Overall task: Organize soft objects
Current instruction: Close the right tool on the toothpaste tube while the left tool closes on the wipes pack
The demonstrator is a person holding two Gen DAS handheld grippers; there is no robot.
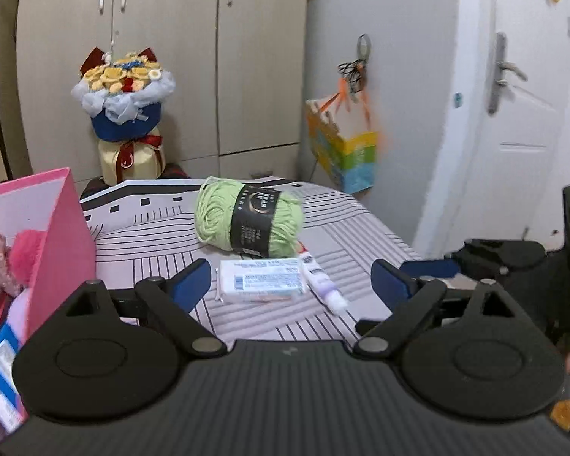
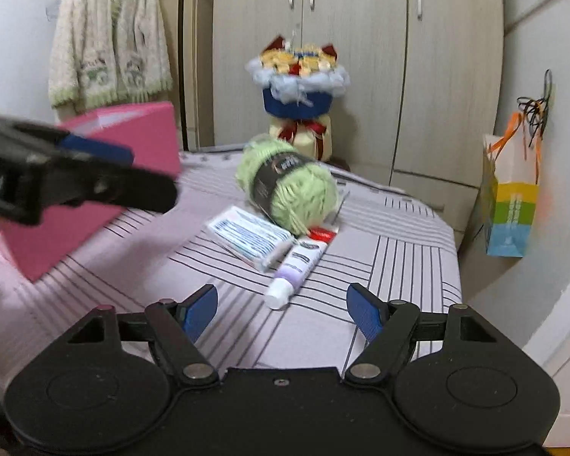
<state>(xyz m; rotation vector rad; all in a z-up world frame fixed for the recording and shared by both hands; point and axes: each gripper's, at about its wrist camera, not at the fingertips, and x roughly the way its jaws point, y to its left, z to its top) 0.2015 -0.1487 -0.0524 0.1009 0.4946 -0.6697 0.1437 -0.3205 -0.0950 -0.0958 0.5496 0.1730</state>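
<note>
Green yarn ball [image 1: 248,221] touching toothpaste tube [image 2: 298,268], tissue pack [image 1: 261,280].

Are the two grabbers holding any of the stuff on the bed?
No. The left gripper and right gripper are both open and empty.

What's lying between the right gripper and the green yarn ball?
In the right wrist view, a toothpaste tube and a white packet lie on the striped sheet between the open right gripper and the yarn ball.
</note>
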